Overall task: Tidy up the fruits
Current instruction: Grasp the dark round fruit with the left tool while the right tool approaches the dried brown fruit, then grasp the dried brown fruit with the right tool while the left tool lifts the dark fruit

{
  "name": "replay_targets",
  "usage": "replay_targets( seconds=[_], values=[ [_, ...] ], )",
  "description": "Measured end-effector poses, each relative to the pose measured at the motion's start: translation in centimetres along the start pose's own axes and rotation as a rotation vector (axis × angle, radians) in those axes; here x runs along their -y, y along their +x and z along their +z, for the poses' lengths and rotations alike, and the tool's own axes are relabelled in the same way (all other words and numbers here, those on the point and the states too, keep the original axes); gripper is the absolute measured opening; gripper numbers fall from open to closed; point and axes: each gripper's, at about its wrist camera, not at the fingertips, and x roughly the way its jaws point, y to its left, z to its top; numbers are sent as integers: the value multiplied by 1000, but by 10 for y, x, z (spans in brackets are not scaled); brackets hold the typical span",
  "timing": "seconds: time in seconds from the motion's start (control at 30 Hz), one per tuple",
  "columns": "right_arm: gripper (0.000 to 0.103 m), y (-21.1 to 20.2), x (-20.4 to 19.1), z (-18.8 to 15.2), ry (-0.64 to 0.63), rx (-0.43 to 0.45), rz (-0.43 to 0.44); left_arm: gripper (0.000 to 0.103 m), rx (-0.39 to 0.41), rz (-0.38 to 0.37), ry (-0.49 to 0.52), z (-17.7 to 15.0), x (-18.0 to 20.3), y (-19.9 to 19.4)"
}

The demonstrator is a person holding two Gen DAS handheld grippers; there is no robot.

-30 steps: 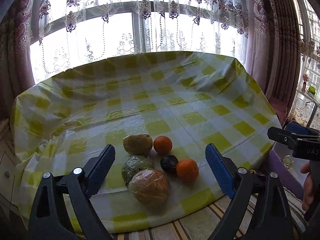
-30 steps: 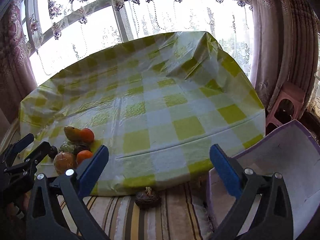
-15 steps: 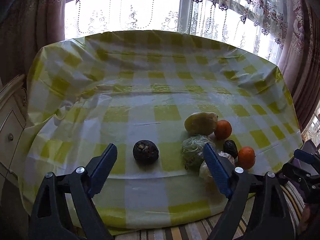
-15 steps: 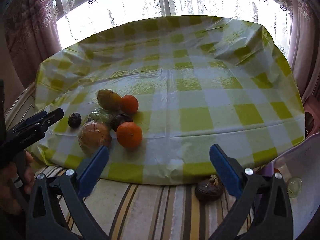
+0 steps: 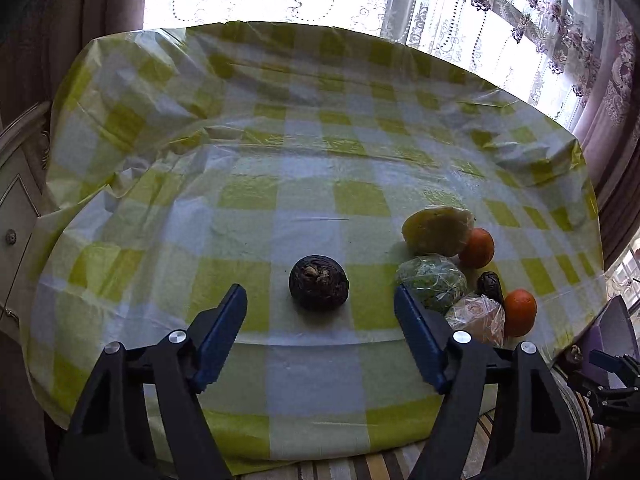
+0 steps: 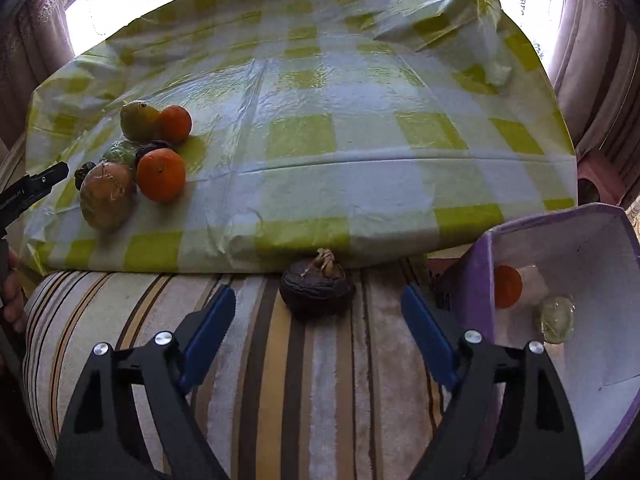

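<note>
Fruits on the checked cloth, one dark fruit ahead of each tool

Left wrist view, L to R: left tool (image 5: 320, 300) has both blue pads apart w/ jaws closing, nothing gripped. A dark round fruit (image 5: 319, 288) lies on the green-and-white checked cloth (image 5: 280, 152) just beyond the tips, in line w/ the gap and centred, not touching either pad. Whether the cloth covers a bench or sth else, can't tell. To the R of the right pad sits the fruit cluster: a wrapped green fruit (image 5: 432, 282) just beside that pad, a wrapped brownish fruit (image 5: 476, 318) partly hidden behind it, a yellow fruit (image 5: 436, 230) farther back, touching an orange (image 5: 477, 247). A small dark fruit (image 5: 490, 285) sits between the green one and a second orange (image 5: 519, 312) near the cloth's front edge. Far R, low corner: part of the other tool shows.

Right wrist view, L to R: at the far L edge, the left tool's tip, pointing toward the same cluster on the cloth. Right tool (image 6: 318, 320) is over a striped surface (image 6: 260, 360) in front of the cloth's edge; jaws closing, wide apart, holding nothing. Another dark fruit with a dry stem (image 6: 317, 288) rests on the stripes right at the cloth's edge, just beyond the tips, centred on the gap, clear of both pads. R of the right pad: a purple box (image 6: 476, 280), white inside, w/ an orange fruit (image 6: 508, 286) and a pale clear-wrapped item (image 6: 557, 319) in it.
</note>
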Motion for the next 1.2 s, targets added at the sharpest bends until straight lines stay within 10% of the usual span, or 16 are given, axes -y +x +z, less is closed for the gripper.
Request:
replay_targets(
  seconds=[0.47,1.07,1.2],
  values=[
    [66,18,-4,11,19,-32,28,58,-92,31,26,4,-7,29],
    [66,12,8,8,76,-33,33,39,-133,46,107,12,5,53],
    [43,14,13,6,84,-47,38,38,-125,55,98,11,3,51]
  ],
)
